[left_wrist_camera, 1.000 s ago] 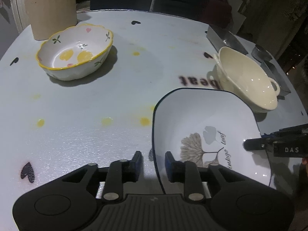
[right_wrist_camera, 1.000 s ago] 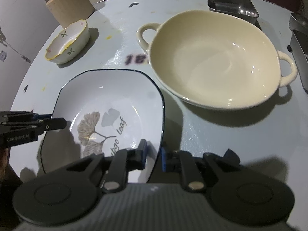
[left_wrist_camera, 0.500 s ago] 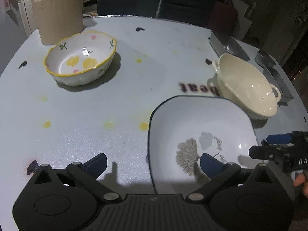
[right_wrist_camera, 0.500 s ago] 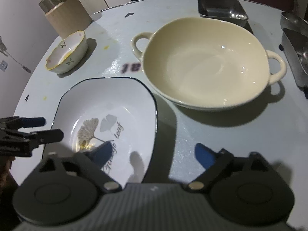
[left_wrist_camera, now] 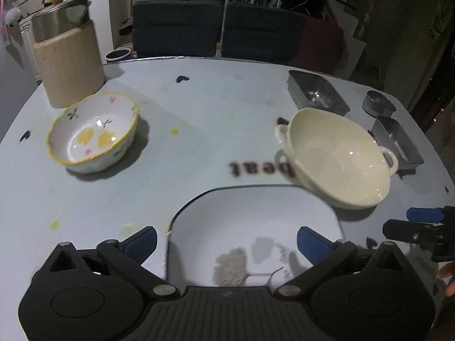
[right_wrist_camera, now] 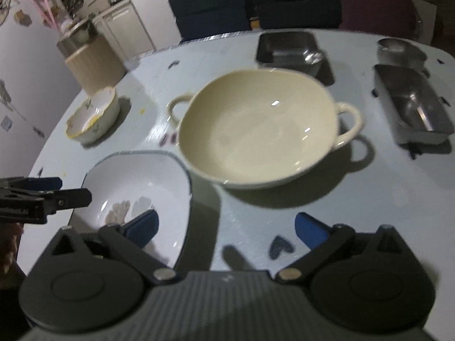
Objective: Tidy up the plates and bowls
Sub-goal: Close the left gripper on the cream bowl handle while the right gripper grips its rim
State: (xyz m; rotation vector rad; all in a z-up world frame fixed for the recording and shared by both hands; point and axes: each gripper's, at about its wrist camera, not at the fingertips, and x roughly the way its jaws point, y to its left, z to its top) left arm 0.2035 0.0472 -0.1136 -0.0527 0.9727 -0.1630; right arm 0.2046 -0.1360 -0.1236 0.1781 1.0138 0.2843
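Note:
A white square plate (left_wrist_camera: 250, 221) with a dark rim and a leaf print lies on the table near the front; it also shows in the right wrist view (right_wrist_camera: 136, 190). A cream two-handled bowl (left_wrist_camera: 338, 159) stands just behind it, also in the right wrist view (right_wrist_camera: 256, 125). A small flowered bowl (left_wrist_camera: 91, 133) with a yellow rim stands at the left, also in the right wrist view (right_wrist_camera: 91, 119). My left gripper (left_wrist_camera: 226, 240) is open and empty above the plate's near edge. My right gripper (right_wrist_camera: 226, 226) is open and empty, right of the plate and in front of the cream bowl.
A beige canister (left_wrist_camera: 68, 65) with a steel lid stands at the back left. Metal trays (right_wrist_camera: 287, 48) (right_wrist_camera: 412, 110) and a round tin (right_wrist_camera: 398, 48) stand at the back right. Dark chairs (left_wrist_camera: 216, 25) line the table's far edge.
Both grippers were shut on the square plate's edges a second ago. They opened, let it go onto the table, and have drawn back and up.

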